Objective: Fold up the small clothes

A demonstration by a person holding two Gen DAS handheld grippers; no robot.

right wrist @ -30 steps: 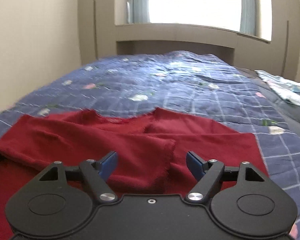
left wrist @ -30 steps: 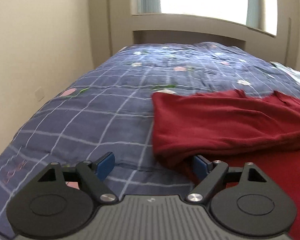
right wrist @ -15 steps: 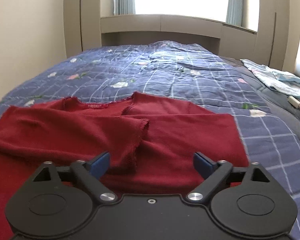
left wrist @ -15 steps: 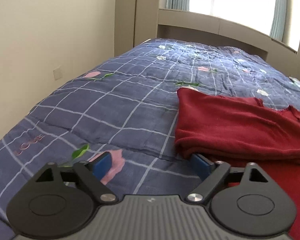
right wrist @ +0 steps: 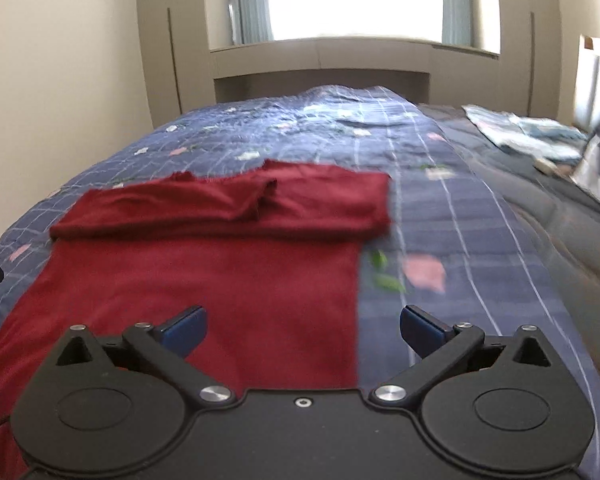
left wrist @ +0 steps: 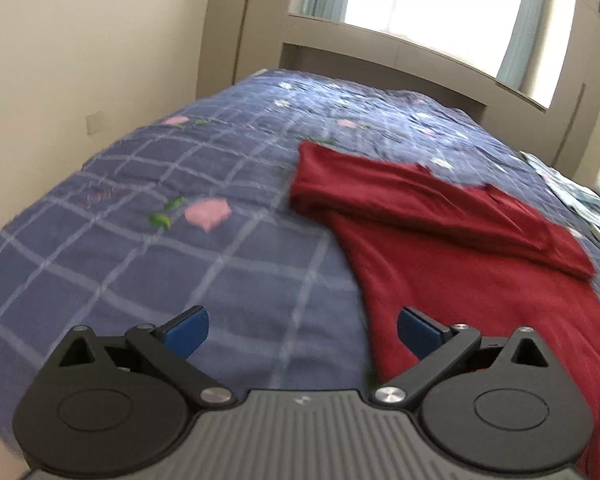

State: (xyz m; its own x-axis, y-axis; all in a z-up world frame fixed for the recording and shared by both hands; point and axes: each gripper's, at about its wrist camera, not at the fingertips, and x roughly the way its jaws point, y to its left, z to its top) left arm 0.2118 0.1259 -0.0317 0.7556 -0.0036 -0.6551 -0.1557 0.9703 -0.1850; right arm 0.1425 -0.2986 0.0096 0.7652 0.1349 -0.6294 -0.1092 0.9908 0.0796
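Now both grippers are opening wide, holding nothing: the red garment (right wrist: 204, 280) is lying on the quilt (left wrist: 180, 248), its left edge by the left gripper (left wrist: 302, 326), its right edge inside the right gripper (right wrist: 302, 326).

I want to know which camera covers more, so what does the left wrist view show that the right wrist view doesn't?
Only the left wrist view: a pale wall socket plate left of the bed. Only the right wrist view: light blue-and-white folded cloth on the bed's far right side. Both: the dark red knit garment with its top folded over, the blue checked floral quilt, the window, and each view's own open claw.
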